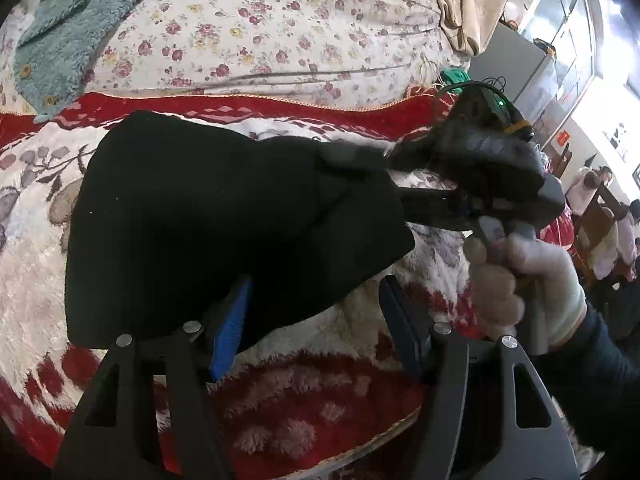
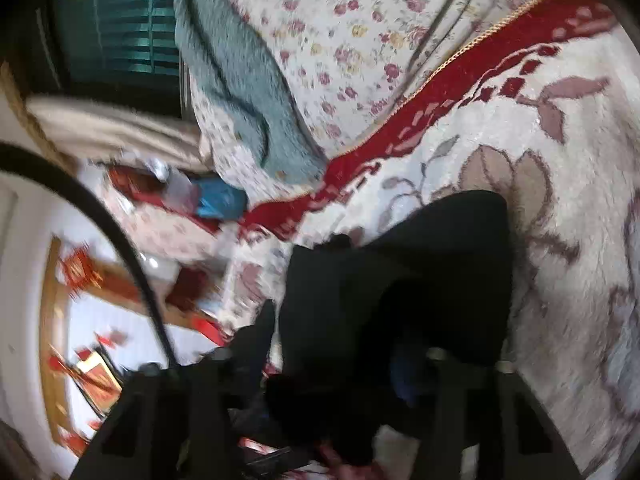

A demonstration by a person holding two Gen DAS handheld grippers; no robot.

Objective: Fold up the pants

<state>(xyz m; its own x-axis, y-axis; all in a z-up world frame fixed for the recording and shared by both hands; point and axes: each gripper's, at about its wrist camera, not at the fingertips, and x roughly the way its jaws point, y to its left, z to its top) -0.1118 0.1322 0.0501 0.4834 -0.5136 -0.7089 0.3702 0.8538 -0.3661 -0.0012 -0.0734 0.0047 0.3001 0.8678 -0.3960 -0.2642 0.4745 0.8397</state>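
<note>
The black pants (image 1: 224,220) lie bunched in a folded bundle on the red and white fleece blanket (image 1: 320,400). My left gripper (image 1: 316,328) is open, its blue-padded left finger (image 1: 230,328) against the bundle's near edge and nothing between the jaws. The right gripper (image 1: 396,178), held by a gloved hand (image 1: 532,280), reaches in from the right with its fingers on the bundle's right corner. In the blurred right wrist view the pants (image 2: 400,280) fill the space between the right gripper's fingers (image 2: 404,376), and the jaws stand apart.
A floral quilt (image 1: 280,28) and a teal fleece cloth (image 1: 72,28) lie behind the blanket. A beige cloth (image 1: 472,0) hangs at the back right. People sit in the room at the far right (image 1: 616,232).
</note>
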